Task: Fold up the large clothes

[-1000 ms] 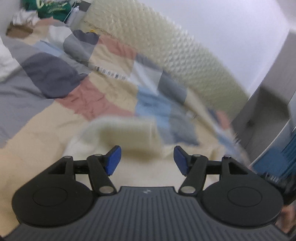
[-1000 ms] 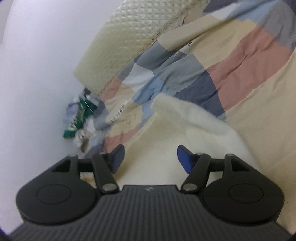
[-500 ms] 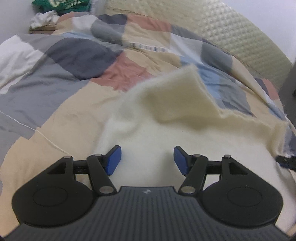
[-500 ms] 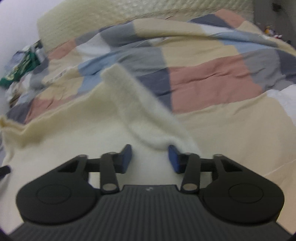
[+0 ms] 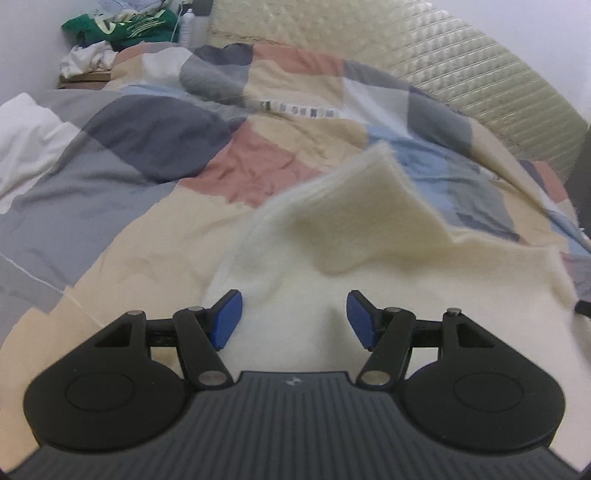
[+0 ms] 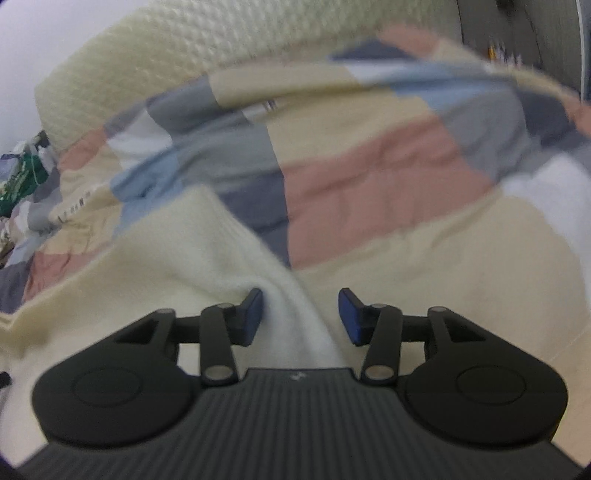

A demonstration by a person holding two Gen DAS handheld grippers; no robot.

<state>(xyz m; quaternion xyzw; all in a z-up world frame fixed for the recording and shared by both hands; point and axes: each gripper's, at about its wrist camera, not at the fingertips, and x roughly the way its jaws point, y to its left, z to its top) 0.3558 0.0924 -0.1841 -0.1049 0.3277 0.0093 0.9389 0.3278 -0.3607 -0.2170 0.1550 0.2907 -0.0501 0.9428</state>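
Now cream garment (image 5: 325,295) w/ sleeve (image 6: 229,236) lengthwise toward headboard (image 5: 443,66); both grippers' fingers apart, empty, right's freshly widened.

1. One cream fleece garment (image 5: 332,295), spread over the bed, with one flap (image 5: 369,218) turned up.
2. One patchwork quilt (image 5: 184,155) under it, in tan, pink, grey, navy and pale blue patches.
3. One quilted cream headboard (image 5: 461,74) behind the quilt.
4. One white cloth (image 5: 26,136) at the quilt's left edge.
5. One heap of clothes (image 5: 122,26) in the far corner, green and white; number of pieces in it not countable.
6. Two tools: left tool (image 5: 293,320), right tool (image 6: 301,316).
7. Two blue pads (image 5: 227,319) per tool, four altogether.
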